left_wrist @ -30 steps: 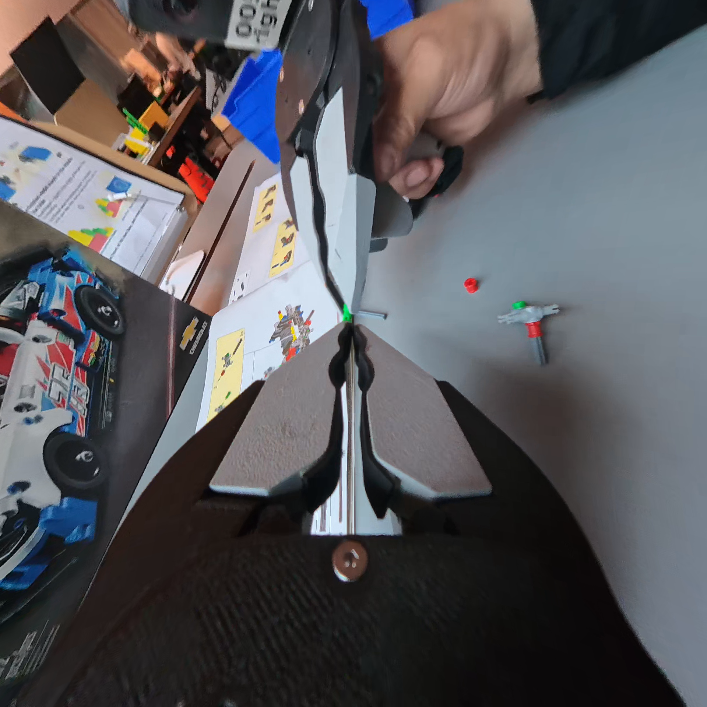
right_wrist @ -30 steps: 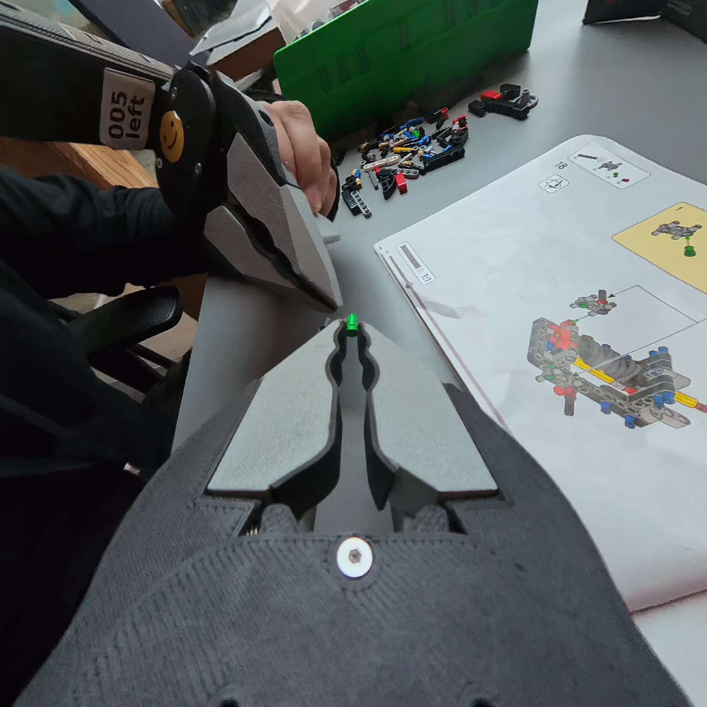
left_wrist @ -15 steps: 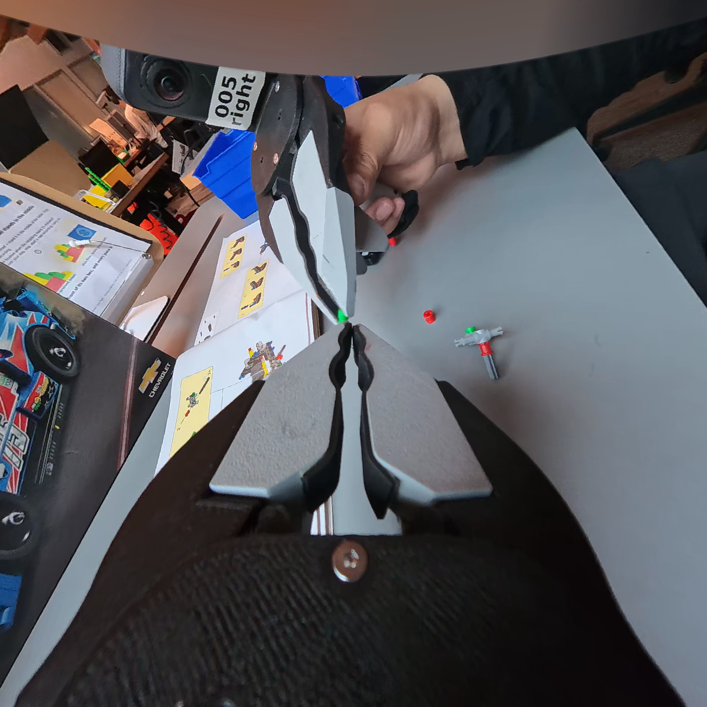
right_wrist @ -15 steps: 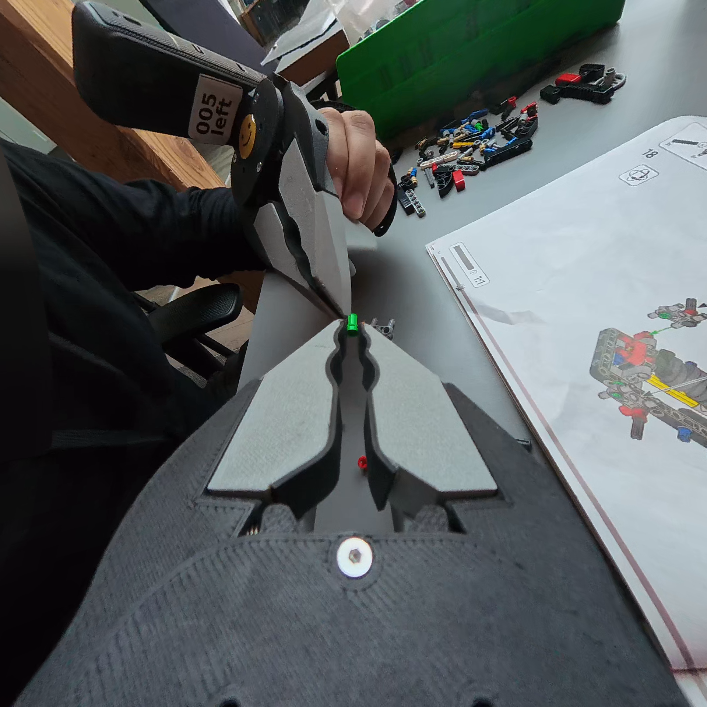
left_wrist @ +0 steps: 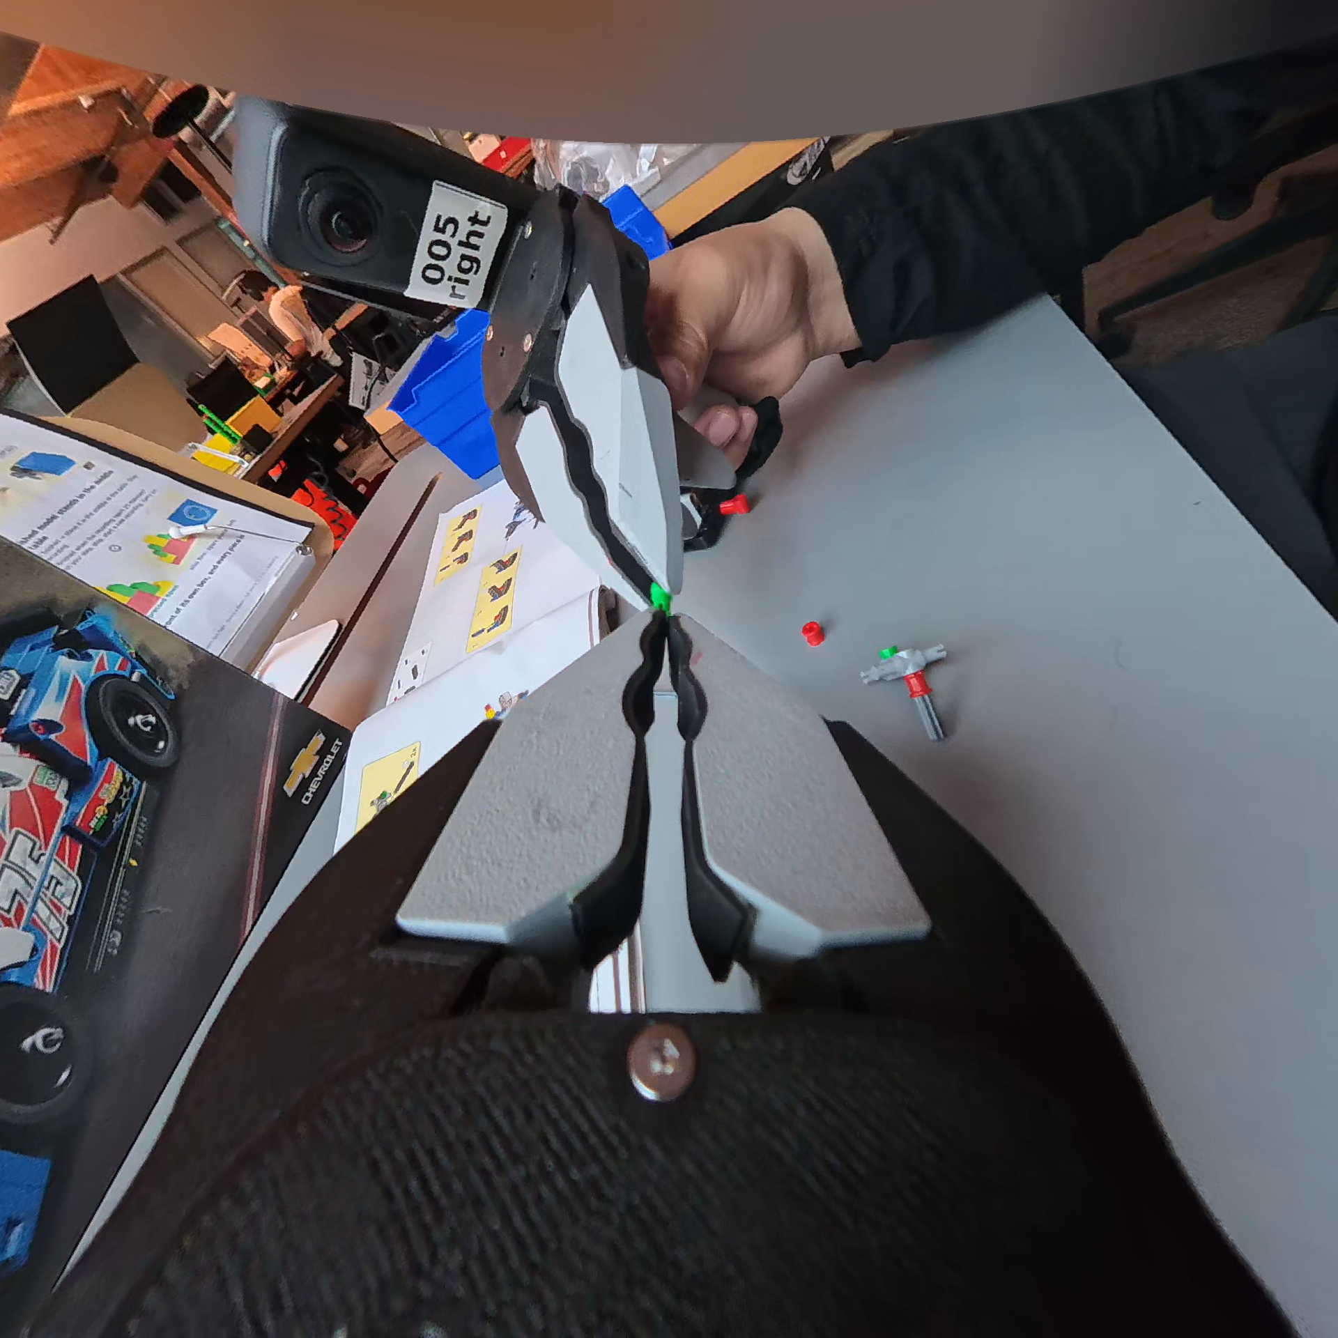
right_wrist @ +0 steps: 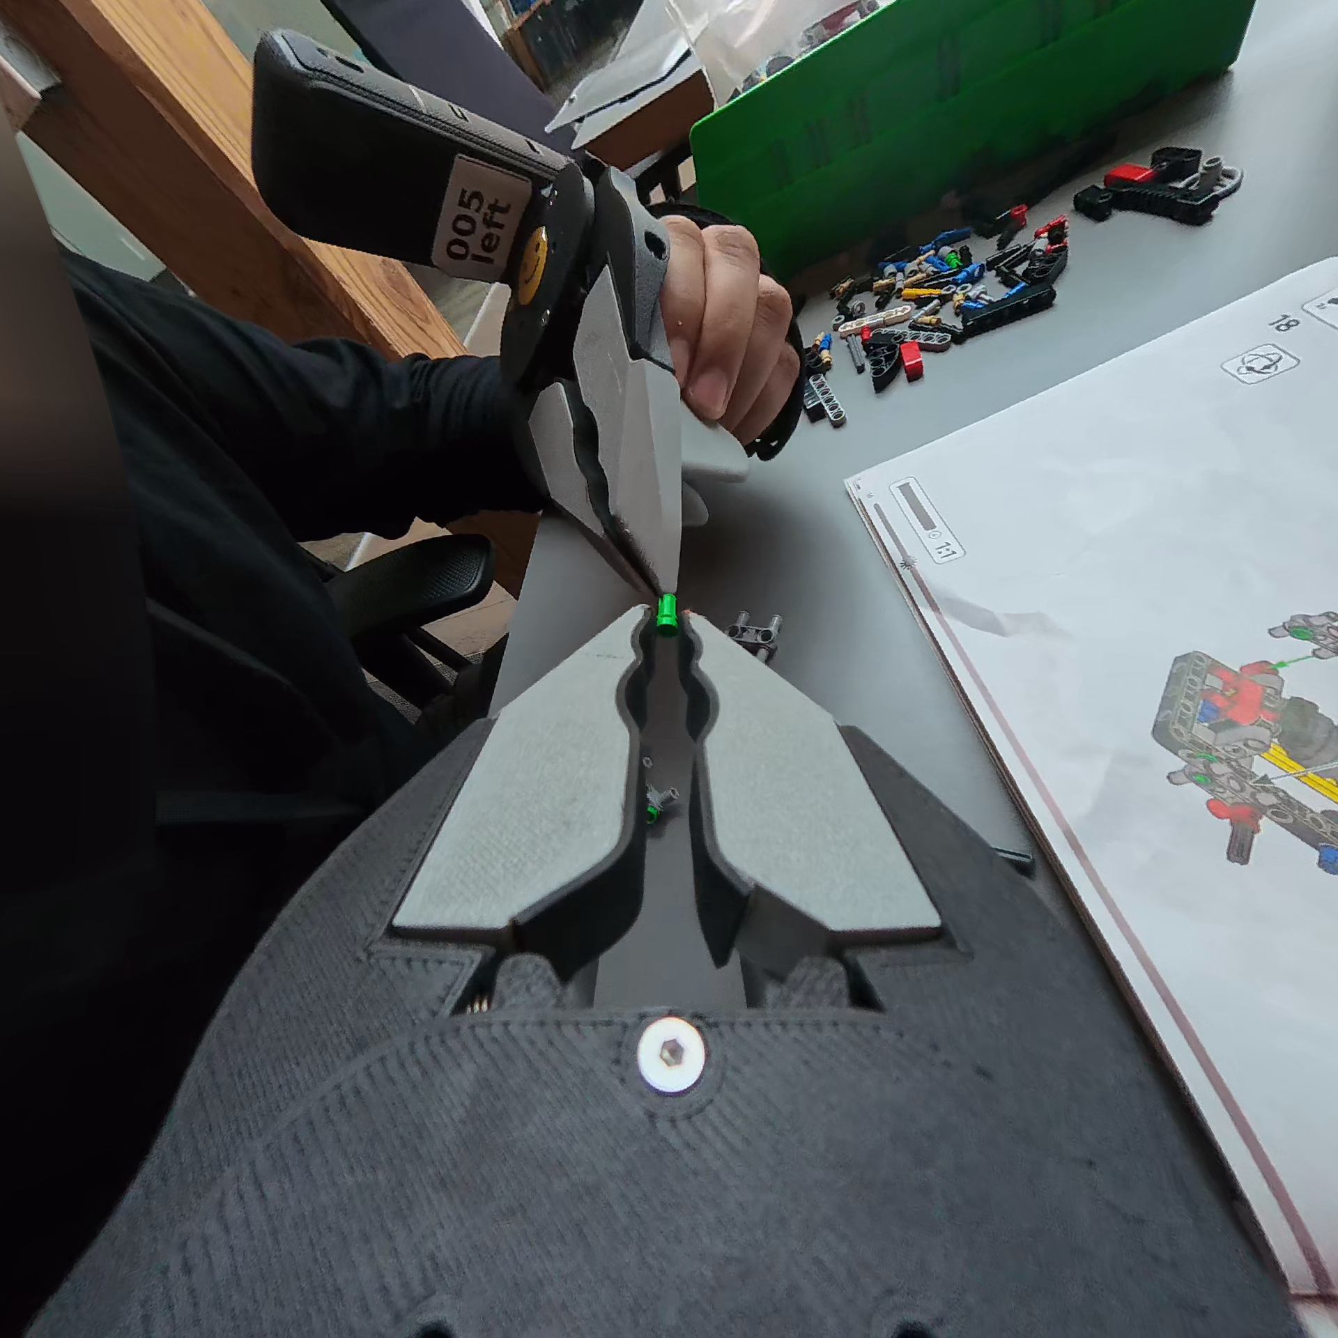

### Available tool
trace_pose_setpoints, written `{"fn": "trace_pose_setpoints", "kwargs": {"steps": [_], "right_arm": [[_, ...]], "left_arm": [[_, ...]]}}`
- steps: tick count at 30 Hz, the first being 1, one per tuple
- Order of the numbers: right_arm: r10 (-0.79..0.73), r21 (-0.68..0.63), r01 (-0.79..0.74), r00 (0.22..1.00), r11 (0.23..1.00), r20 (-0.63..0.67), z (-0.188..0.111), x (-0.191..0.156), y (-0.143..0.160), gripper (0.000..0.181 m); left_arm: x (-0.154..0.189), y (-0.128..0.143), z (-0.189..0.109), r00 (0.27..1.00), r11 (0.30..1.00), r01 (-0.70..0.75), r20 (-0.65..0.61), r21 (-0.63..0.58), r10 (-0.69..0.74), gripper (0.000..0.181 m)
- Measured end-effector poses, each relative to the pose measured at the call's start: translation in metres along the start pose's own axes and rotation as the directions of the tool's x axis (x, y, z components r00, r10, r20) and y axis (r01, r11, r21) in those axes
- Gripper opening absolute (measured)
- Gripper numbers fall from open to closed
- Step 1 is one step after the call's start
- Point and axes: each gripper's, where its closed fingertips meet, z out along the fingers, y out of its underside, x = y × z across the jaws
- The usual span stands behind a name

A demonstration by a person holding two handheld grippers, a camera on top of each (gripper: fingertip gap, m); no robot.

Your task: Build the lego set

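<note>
My right gripper (right_wrist: 666, 621) is shut on a small green pin (right_wrist: 665, 614), which sticks out past its tips. It also shows in the left wrist view (left_wrist: 655, 590), coming down from above, with the green pin (left_wrist: 659, 597) at its tip. My left gripper (left_wrist: 663, 628) is shut, and its tips meet the pin's free end, tip to tip with the right gripper. I cannot see anything held inside it. In the right wrist view the left gripper (right_wrist: 660, 583) points down onto the pin. Both are held above the grey table (left_wrist: 1050, 579).
A small grey, red and green assembly (left_wrist: 905, 670) and a red bush (left_wrist: 813, 632) lie right of the tips. A dark grey connector (right_wrist: 756, 628) lies near the open instruction booklet (right_wrist: 1086, 579). A parts pile (right_wrist: 941, 311), a green bin (right_wrist: 941, 108) and the set's box (left_wrist: 108, 796) surround the work area. Less than 4 cm separates the two grippers' tips. The red bush (left_wrist: 813, 632) is about equally far from each gripper, around 10 cm.
Both grippers have risen and tilted, so more of the table and the hands shows. The left gripper's tips have closed up to the green pin in the right gripper.
</note>
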Motion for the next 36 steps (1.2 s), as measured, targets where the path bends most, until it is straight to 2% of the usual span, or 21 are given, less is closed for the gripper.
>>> {"fn": "trace_pose_setpoints", "kwargs": {"steps": [12,25,36], "right_arm": [[0.023,0.039,-0.026,0.997,0.999,0.073,0.0,-0.008,-0.004,0.002],[-0.081,0.126,0.07,0.993,0.99,0.085,-0.002,-0.021,-0.019,0.003],[-0.113,0.132,0.102,0.99,0.986,0.079,-0.001,-0.024,-0.019,0.003]], "left_arm": [[-0.001,-0.008,-0.002,1.0,0.999,0.025,-0.001,0.045,-0.025,0.0],[-0.005,-0.026,-0.01,0.998,0.989,0.066,-0.002,0.134,-0.066,0.0],[-0.004,-0.027,-0.012,0.999,0.994,0.016,0.026,0.105,-0.018,0.0]]}}
